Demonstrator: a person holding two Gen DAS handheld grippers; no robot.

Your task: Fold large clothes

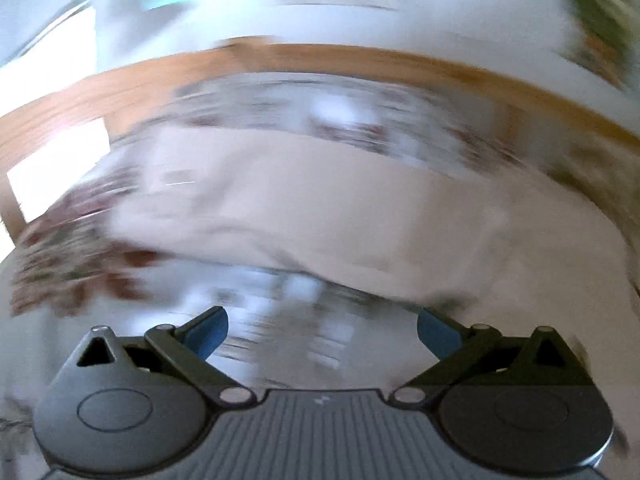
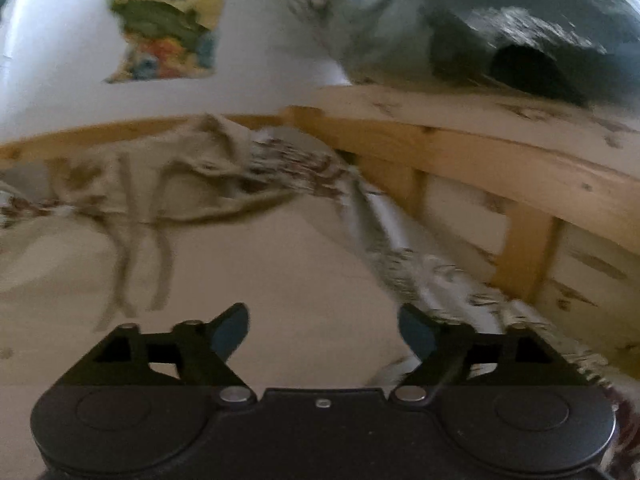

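Note:
A large beige garment lies spread on a patterned bedspread; the left wrist view is heavily blurred. My left gripper is open and empty, just short of the garment's near edge. In the right wrist view the same beige garment fills the foreground, with a crumpled part and dangling straps at the far left. My right gripper is open and empty, hovering over the flat part of the cloth.
A wooden bed frame runs along the right and back; it also shows in the left wrist view. A dark teal bundle lies on the ledge above. A colourful picture hangs on the white wall.

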